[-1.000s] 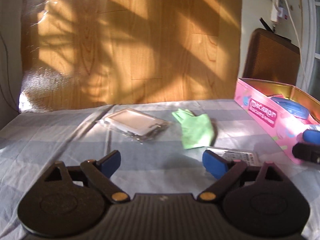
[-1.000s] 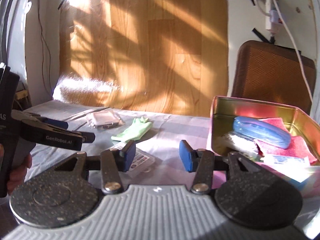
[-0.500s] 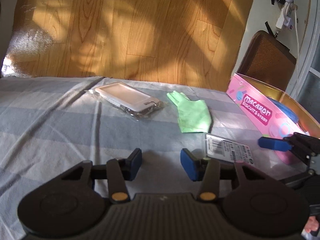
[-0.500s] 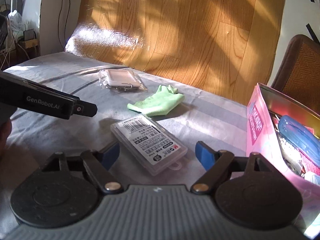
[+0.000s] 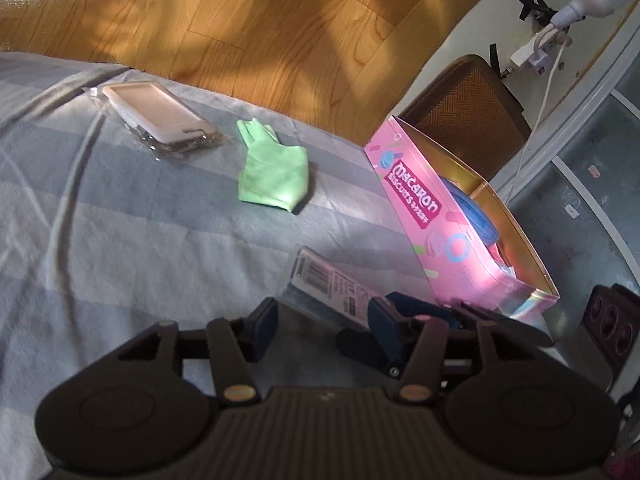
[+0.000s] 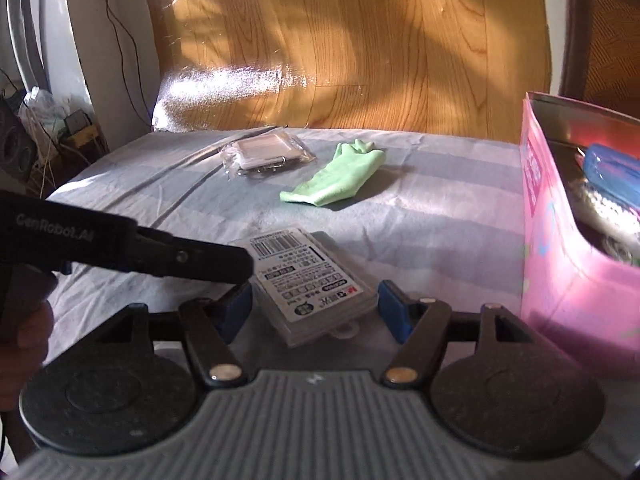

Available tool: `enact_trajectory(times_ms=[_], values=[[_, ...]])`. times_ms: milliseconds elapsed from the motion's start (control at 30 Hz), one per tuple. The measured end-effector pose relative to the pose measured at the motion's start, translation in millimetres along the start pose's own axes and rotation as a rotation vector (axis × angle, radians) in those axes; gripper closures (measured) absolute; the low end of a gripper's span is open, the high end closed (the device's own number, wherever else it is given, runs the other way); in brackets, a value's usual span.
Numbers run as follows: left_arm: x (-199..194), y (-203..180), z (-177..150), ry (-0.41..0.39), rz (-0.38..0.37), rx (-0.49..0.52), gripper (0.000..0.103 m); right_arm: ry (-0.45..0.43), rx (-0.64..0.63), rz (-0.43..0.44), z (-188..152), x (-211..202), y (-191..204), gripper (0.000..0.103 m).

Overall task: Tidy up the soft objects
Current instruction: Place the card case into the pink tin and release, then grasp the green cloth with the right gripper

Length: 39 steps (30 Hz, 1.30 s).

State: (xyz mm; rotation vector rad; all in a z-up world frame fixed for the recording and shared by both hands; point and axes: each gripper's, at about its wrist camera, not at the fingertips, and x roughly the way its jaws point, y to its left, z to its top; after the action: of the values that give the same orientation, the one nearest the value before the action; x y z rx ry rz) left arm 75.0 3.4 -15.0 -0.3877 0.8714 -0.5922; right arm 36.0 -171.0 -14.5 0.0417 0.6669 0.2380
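Right wrist view showed the clear plastic case (image 6: 312, 284) lying flat on the striped cloth (image 6: 420, 232), its white label with a barcode and rows of small print facing up, one long edge angled toward the camera. It was a shallow see-through box with a small hanging tab at its near end. The right gripper (image 6: 314, 312) sat spread around this near end, a blue pad (image 6: 236, 312) on each side; I could not tell whether the pads touched the case. The tip of the left gripper (image 5: 322, 330) reached in from the left, just over the case's left edge. In the left wrist view, its own blue pads stood apart with nothing between them, and the case (image 5: 332, 284) lay just beyond them.

Farther back on the cloth lay a green glove (image 6: 340, 180), limp and flat, fingers pointing away. Beside it to the left rested a white item in a crinkled clear bag (image 6: 266, 152). To the right of the case stood a pink tin (image 6: 560, 240), open, with a blue oval object (image 6: 612, 172) and other things inside. A wood-patterned sheet (image 6: 340, 48) rose behind the table, streaked with sunlight.
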Motion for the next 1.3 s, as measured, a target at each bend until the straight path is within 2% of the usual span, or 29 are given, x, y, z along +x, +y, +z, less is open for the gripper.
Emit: enact_trajectory(times_ms=[67,100,133,233,333,433,500,600,700,800,833,900,933,1133,1300], values=[[7,-9,-3,0.008,0.002,0.006,0.055,-0.024,0.032,0.010,-7,-8,1,0.033],[8,-13,-4,0.007,0.012,0.016,0.064,-0.032,0.035,0.004,-9,-10,2,0.034],[10,-18,-5,0.011,0.000,0.023,0.069,-0.040,0.034,-0.013,-11,-13,2,0.034],[8,-32,-3,0.009,-0.045,0.033,0.072,-0.090,0.043,-0.031,-12,-30,-3,0.035],[2,-61,7,-0.027,-0.077,0.104,0.072,-0.187,0.023,-0.073,-5,-53,-8,0.035],[5,-101,24,-0.058,-0.132,0.178,0.072,-0.316,-0.040,-0.188,4,-80,-15,0.035],[16,-129,37,-0.068,-0.171,0.225,0.072,-0.373,-0.079,-0.272,9,-91,-24,0.035],[46,-165,48,-0.065,-0.196,0.304,0.072,-0.398,-0.076,-0.367,16,-97,-53,0.035],[84,-185,49,-0.029,-0.180,0.347,0.072,-0.370,-0.027,-0.430,17,-92,-83,0.035],[114,-190,48,0.017,-0.153,0.345,0.069,-0.325,0.017,-0.462,12,-82,-105,0.035],[123,-191,47,0.032,-0.134,0.343,0.067,-0.306,0.025,-0.468,11,-78,-109,0.034],[130,-191,45,0.034,-0.066,0.357,0.069,-0.295,0.044,-0.459,8,-76,-112,0.034],[129,-190,44,0.023,-0.043,0.372,0.067,-0.307,0.052,-0.445,5,-79,-112,0.032],[91,-174,43,-0.050,-0.017,0.394,0.067,-0.371,0.094,-0.412,-4,-91,-99,0.032],[56,-144,34,-0.086,0.059,0.411,0.067,-0.420,0.085,-0.366,-2,-98,-79,0.032]])
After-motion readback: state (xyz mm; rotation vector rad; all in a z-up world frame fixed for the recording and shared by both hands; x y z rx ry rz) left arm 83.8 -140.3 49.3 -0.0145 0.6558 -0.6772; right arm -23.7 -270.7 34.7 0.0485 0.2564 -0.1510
